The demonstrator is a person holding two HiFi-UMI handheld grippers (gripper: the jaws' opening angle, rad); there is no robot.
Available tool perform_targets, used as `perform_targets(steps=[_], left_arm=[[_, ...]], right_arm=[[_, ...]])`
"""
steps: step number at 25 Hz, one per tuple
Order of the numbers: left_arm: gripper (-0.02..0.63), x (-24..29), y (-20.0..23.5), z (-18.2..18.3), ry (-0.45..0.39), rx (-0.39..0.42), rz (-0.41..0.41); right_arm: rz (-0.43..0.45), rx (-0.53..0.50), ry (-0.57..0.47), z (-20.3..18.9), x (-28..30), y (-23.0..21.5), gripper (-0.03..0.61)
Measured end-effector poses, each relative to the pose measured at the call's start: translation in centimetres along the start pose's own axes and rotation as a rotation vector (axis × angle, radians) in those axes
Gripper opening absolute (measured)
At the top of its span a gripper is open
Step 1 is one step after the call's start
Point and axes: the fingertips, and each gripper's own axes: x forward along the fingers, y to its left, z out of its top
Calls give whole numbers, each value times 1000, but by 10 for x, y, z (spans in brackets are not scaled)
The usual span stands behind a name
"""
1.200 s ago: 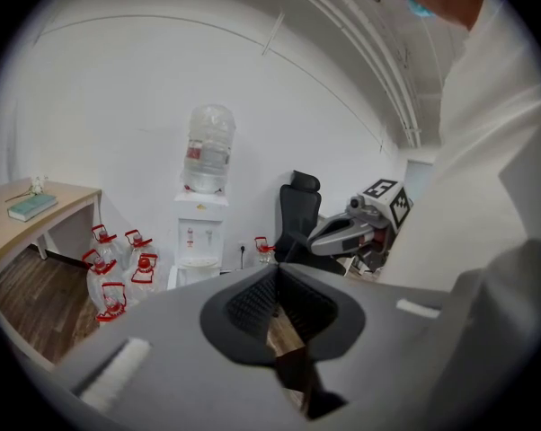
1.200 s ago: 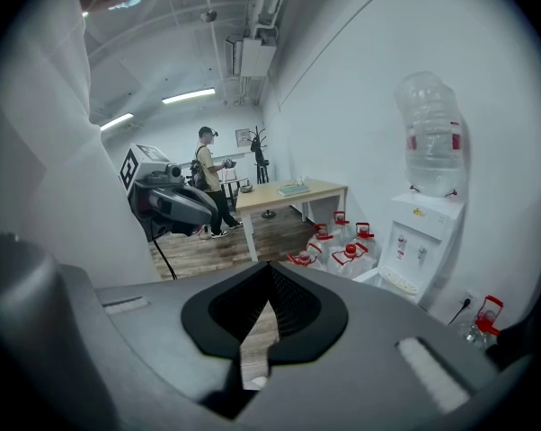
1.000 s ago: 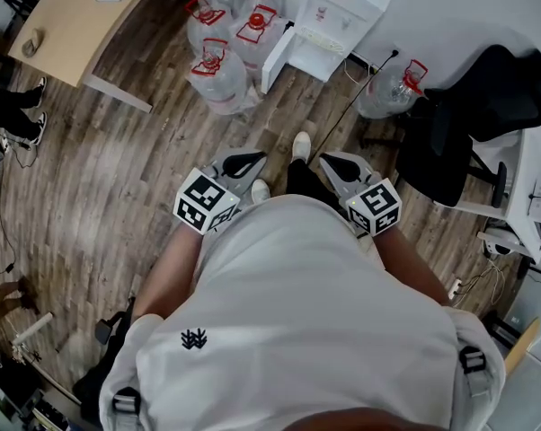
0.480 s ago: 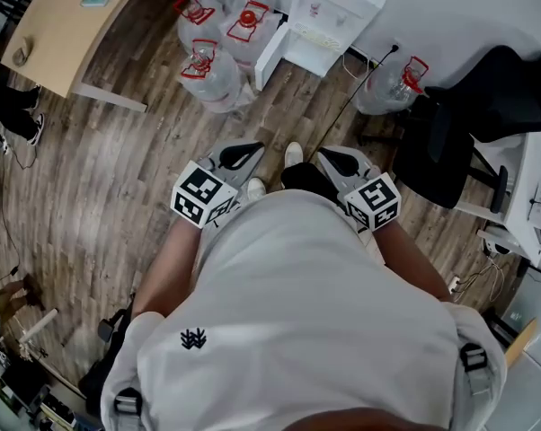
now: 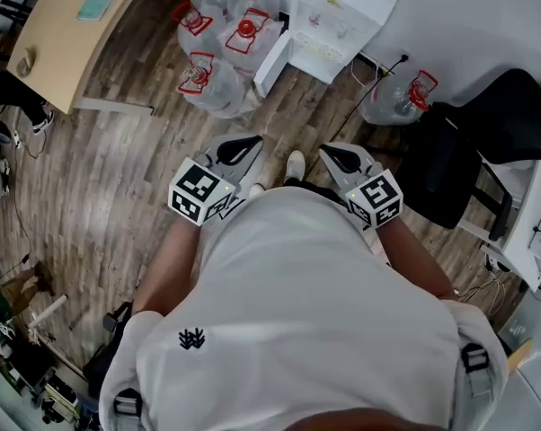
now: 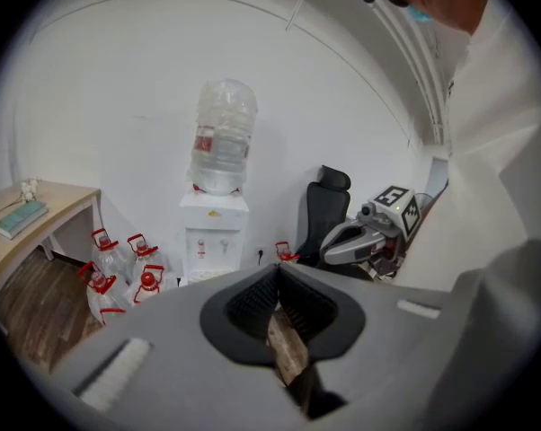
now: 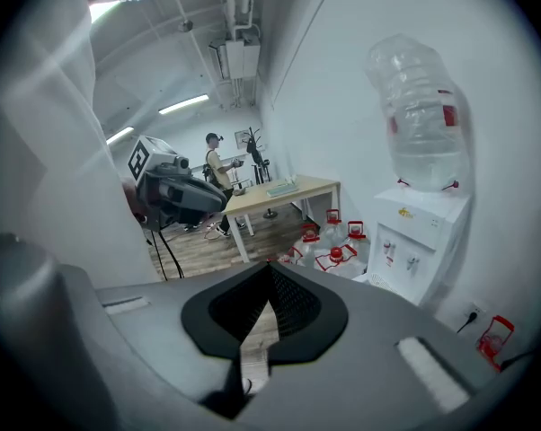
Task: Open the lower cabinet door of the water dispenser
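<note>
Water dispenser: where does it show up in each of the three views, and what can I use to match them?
Head view: the water dispenser is at the top edge, just right of centre.
Left gripper view: left of centre, against the white wall.
Right gripper view: at the right side, against the wall.
Shared landmark: the red-capped water jugs on the floor, at the dispenser's left in every picture.

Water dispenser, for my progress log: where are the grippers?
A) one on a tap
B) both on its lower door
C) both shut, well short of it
C: the left gripper and right gripper, jaws together, sit by the person's body, with floor between them and the water dispenser.
</note>
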Motion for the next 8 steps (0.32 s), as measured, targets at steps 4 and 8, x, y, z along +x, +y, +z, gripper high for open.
perform_targets(steps=[4,8], left_arm=[[57,21,12,18,12,7,23],[57,37,16,23,18,4,29]], right_arm=[[9,15,-6,0,6,-32,0],[18,20,7,-7,13,-54,0]])
